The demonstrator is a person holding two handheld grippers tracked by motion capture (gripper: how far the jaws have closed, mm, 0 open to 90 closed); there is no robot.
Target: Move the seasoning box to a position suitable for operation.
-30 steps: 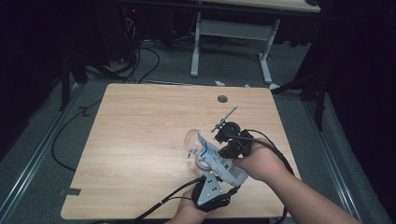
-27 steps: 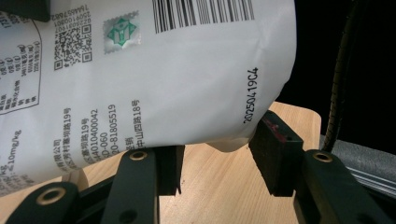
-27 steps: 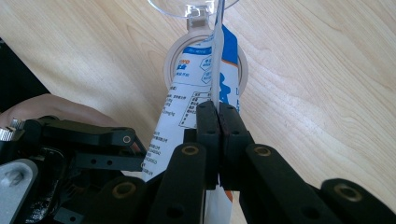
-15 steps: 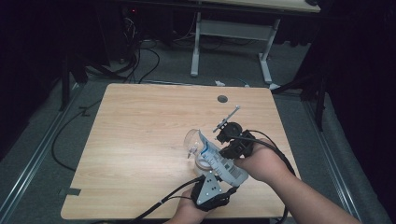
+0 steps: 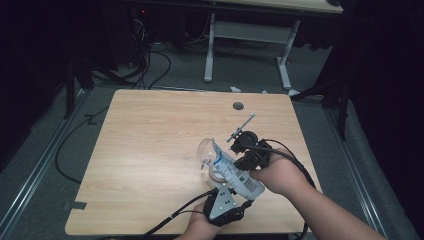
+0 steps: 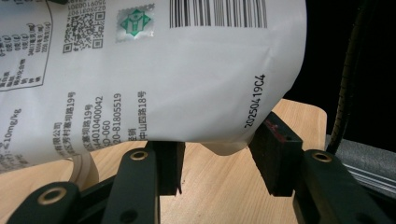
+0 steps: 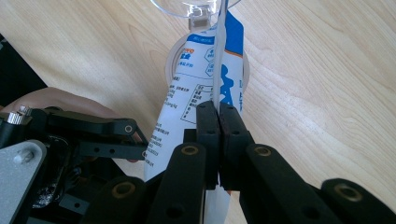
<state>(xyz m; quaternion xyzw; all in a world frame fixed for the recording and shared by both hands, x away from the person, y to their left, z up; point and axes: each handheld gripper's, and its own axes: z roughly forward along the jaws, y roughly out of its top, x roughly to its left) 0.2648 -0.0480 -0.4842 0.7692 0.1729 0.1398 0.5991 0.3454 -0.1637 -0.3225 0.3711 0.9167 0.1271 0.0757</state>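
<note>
A: What does the right claw [image 7: 218,109] have?

B: Its jaws are pressed together on the thin edge of the pouch [image 7: 187,107], pinching the seam. In the high view that claw [image 5: 239,161] sits right of the pouch [image 5: 235,172], which is tilted with its upper end toward the glass [image 5: 206,151].

A: And the left claw [image 6: 217,156]?

B: Its jaws stand apart. In the left gripper view the pouch [image 6: 149,70] hangs just above and between them, with its lower corner dipping into the gap. The left pad looks very near or touching the pouch, the right pad stands off from it. I would not call that a grip.

A: So where does the work stand?

B: The pouch is lifted off the surface [image 5: 150,150] and brought to the glass, so picking up and carrying look done. In the right gripper view the pouch's top reaches the rim of the glass [image 7: 196,7], over a roll of tape [image 7: 173,58] lying on the surface.

A: Is it open? Is anything pouring?

B: I cannot tell. No stream or contents show in the glass. I judge that opening or emptying the pouch is left, with the left claw [image 5: 222,202] placed to take the lower end.
</note>
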